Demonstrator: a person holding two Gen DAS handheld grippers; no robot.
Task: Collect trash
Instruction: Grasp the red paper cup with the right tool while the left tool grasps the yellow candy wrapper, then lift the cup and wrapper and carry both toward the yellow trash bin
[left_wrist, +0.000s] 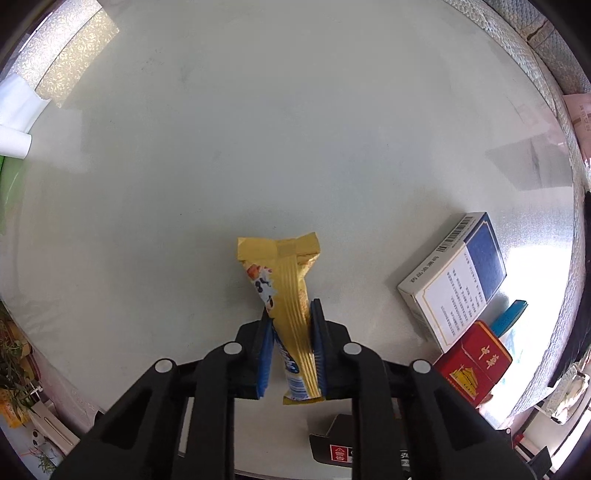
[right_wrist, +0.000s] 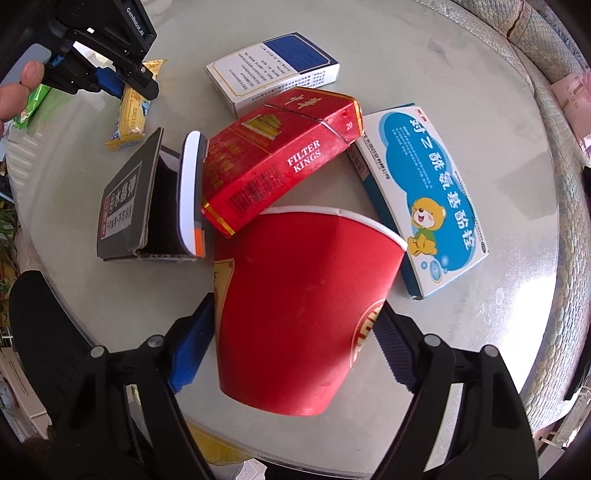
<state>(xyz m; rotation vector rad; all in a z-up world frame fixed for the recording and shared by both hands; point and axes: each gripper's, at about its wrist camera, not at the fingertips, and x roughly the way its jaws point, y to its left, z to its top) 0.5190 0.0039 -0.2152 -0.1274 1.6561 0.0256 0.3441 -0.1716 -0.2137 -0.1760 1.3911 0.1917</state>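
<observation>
Pinching a light, crinkly wrapper (left_wrist: 291, 314) mid-length, the left claw (left_wrist: 291, 347) holds; the right claw (right_wrist: 295, 343) squeezes a crushable cup (right_wrist: 299, 314).

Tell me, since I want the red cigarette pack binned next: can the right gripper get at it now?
Probably not yet: the right gripper already straddles the red paper cup, which also lies between it and the cigarette pack.

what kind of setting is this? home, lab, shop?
Likely a home living room: a round glass-topped table littered with a cigarette pack, a children's medicine box and a snack wrapper; potted greenery at its edge.
</observation>
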